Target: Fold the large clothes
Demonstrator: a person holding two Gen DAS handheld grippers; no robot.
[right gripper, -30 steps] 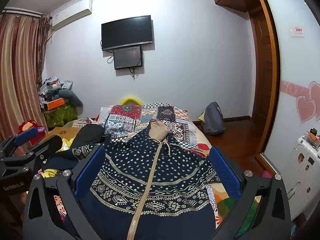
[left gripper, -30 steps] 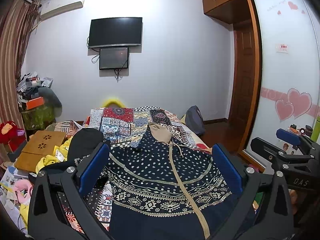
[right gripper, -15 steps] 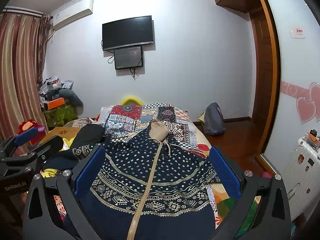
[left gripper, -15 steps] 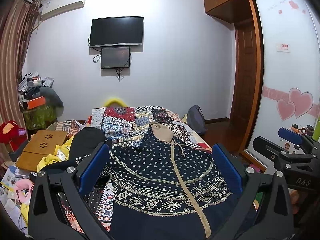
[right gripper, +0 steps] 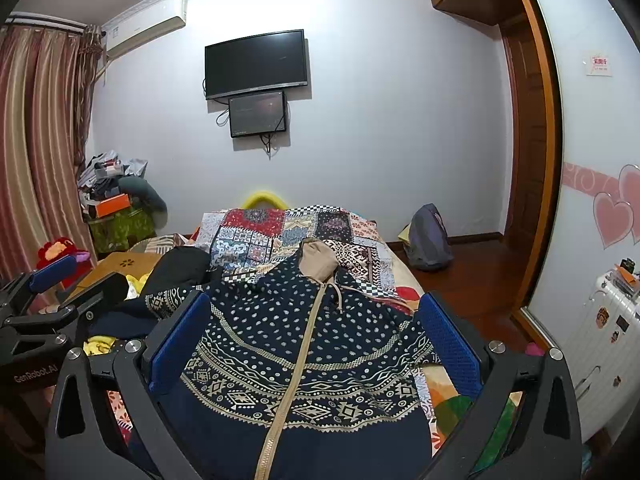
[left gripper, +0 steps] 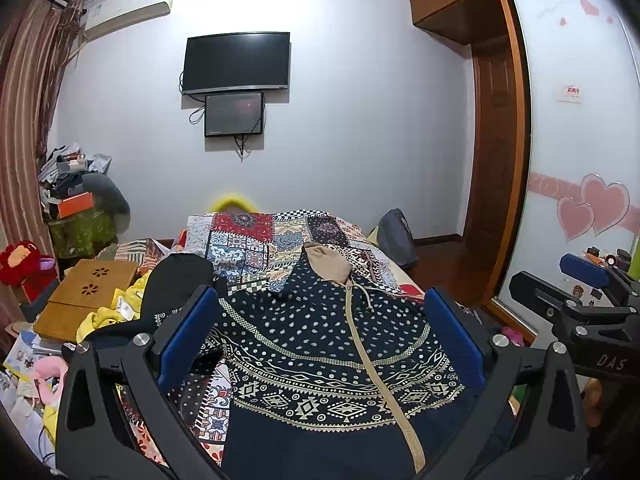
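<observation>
A large navy hooded jacket [left gripper: 320,344] with white dots, patterned bands, a tan zipper and a tan hood lining lies spread flat on the bed, hood far; it also shows in the right wrist view [right gripper: 304,340]. My left gripper [left gripper: 320,336] is open and empty, held above the jacket's lower half. My right gripper [right gripper: 312,336] is open and empty, held beside it above the same part. The right gripper shows at the right edge of the left view [left gripper: 580,292]; the left gripper shows at the left edge of the right view [right gripper: 44,304].
The bed has a patchwork cover [left gripper: 272,240]. Black clothes [left gripper: 176,280], yellow cloth and a wooden board [left gripper: 88,300] lie left of the jacket. A backpack [right gripper: 428,240] sits on the floor at right. A wardrobe with a sliding door [left gripper: 580,140] stands right.
Both views have shifted very slightly; the jacket and both grippers stay as they were.
</observation>
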